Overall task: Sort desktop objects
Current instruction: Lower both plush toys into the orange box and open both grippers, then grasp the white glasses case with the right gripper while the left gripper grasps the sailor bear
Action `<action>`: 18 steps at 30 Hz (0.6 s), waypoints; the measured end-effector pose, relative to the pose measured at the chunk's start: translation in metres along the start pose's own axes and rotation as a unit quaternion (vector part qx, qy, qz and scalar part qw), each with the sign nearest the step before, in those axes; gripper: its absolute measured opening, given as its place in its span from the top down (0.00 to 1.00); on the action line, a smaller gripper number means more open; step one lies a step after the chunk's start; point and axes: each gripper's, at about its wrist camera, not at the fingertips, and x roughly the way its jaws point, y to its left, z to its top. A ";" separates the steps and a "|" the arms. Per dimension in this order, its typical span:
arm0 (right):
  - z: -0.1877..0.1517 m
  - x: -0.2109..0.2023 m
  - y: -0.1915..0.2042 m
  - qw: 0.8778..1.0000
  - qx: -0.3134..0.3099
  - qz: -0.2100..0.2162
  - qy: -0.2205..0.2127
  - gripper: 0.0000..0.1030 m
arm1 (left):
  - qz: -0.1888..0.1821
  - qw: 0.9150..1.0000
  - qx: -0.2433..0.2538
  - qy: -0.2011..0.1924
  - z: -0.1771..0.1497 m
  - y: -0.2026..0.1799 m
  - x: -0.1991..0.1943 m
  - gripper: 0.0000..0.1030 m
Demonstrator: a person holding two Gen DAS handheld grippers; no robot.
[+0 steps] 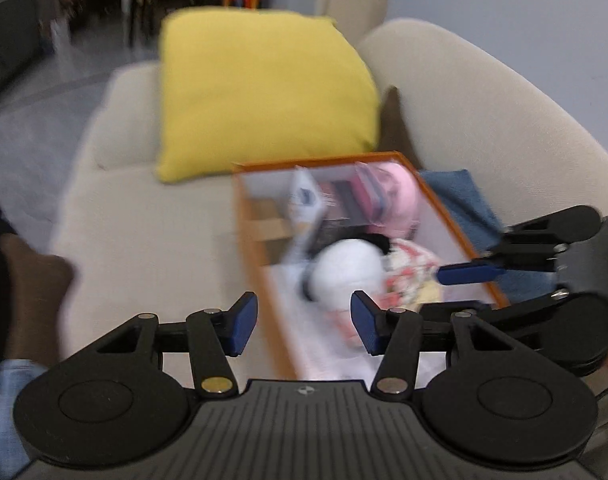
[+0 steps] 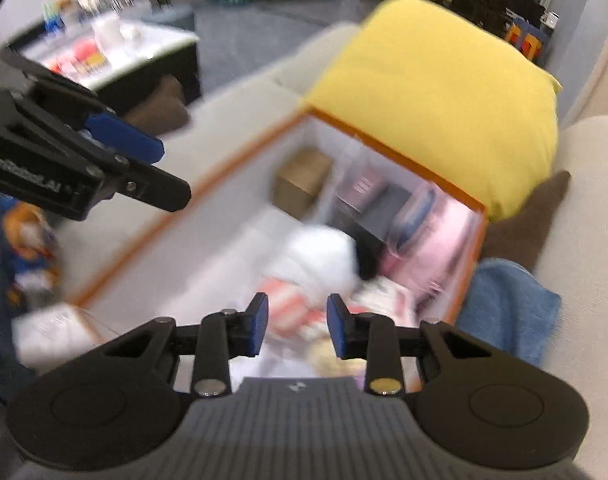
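Two grippers above an orange-rimmed box (image 2: pixel 387 148) on a beige sofa (image 1: pixel 144 216), both tilted down toward it. Left gripper (image 1: pixel 304 322): jaws apart, nothing between them. Right gripper (image 2: pixel 298 326): jaws partly apart, likewise empty, pads clear of everything below. Ahead of and beneath both, inside the box: a white plush toy (image 2: pixel 319 252), a pink rounded object (image 1: pixel 395 196), a small brown carton (image 2: pixel 304 176), printed packets, all blurred. Probably gathered there as the sorting bin, hence the empty jaws. Beyond the box, a yellow cushion (image 1: pixel 260 88); beside its right wall, a blue cloth (image 2: pixel 507 308). Far left of the right gripper, a cluttered desk (image 2: pixel 104 52).
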 end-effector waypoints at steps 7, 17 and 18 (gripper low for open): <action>0.019 -0.018 0.069 0.995 -0.011 0.090 -0.030 0.67 | 0.075 0.997 0.004 -0.006 -0.045 0.039 -0.061 0.41; -0.016 0.027 0.145 0.980 0.068 0.178 0.047 0.62 | 0.140 0.975 -0.170 0.043 -0.140 0.090 -0.078 0.41; -0.023 0.035 0.146 0.977 0.089 0.184 0.060 0.59 | 0.143 0.972 -0.179 0.045 -0.148 0.091 -0.077 0.41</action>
